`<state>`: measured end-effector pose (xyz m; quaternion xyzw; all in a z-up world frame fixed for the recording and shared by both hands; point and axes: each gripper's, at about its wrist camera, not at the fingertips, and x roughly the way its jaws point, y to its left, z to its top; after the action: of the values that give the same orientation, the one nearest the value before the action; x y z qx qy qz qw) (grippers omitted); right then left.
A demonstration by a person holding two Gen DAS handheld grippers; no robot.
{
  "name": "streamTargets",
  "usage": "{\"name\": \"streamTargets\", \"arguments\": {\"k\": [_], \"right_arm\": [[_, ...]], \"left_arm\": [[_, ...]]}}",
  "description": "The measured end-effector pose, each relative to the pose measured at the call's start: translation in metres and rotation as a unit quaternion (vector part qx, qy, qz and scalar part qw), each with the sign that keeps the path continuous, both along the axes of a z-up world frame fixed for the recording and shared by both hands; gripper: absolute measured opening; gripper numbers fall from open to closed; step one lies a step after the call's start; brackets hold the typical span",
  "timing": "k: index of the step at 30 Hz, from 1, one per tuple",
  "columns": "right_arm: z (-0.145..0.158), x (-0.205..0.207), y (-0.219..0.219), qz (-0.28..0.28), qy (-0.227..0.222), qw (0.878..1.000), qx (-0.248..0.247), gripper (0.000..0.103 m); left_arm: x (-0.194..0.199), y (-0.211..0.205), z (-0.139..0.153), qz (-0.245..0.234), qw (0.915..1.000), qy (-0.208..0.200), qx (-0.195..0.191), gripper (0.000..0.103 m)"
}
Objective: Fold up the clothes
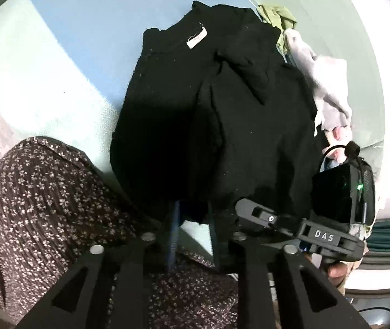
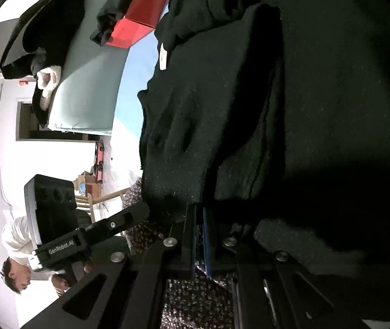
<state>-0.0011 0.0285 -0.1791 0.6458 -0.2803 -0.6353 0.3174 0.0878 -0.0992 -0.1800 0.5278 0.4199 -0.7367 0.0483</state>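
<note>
We pinched the hem of the black sweater (image 1: 211, 115) lying on the blue bed (image 1: 85, 41), left gripper (image 1: 192, 219) and right gripper (image 2: 203, 213) both clamped; uneven lifting risked undoing folded sleeves.

L gripper (image 1: 192, 219): jaws near shut, blue pads only a thin gap apart, pinching the near hem of the black top (image 1: 211, 115). Body points away from the person, roughly level w/ the bed.

R gripper (image 2: 201, 219): jaws shut, blue pads pressed together on an edge of the same top. In its own view it's rolled on its side. From the L cam it sits just right of the L gripper, tip angled toward it; a few fingers (image 1: 337, 272) wrap the handle underneath.

From the R cam, the L gripper sits to its left, hand (image 2: 81, 270) under the handle. Arms mostly hidden.
</note>
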Motion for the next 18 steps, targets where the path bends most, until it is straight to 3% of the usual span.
{"name": "streamTargets", "arguments": {"k": [6, 10, 12, 14, 18], "right_arm": [[0.021, -0.002, -0.013, 0.006, 0.021, 0.999, -0.039, 0.006], [0.016, -0.006, -0.011, 0.007, 0.015, 1.0, -0.017, 0.007], [0.014, -0.003, -0.005, 0.012, 0.018, 1.0, 0.006, 0.015], [0.016, 0.002, 0.001, 0.018, 0.029, 0.999, 0.028, 0.034], [0.021, 0.009, 0.021, -0.005, 0.04, 0.999, 0.026, 0.041]], "left_arm": [[-0.002, 0.003, 0.006, -0.009, 0.9999, 0.008, 0.0, 0.043], [-0.006, 0.004, 0.008, -0.021, 0.9997, 0.011, -0.005, 0.054], [-0.008, 0.002, 0.005, -0.02, 0.9996, -0.004, -0.019, 0.054], [-0.012, 0.001, 0.002, -0.015, 0.9994, -0.013, -0.027, 0.054], [-0.012, -0.011, 0.009, -0.009, 0.9997, 0.002, -0.023, 0.054]]}}
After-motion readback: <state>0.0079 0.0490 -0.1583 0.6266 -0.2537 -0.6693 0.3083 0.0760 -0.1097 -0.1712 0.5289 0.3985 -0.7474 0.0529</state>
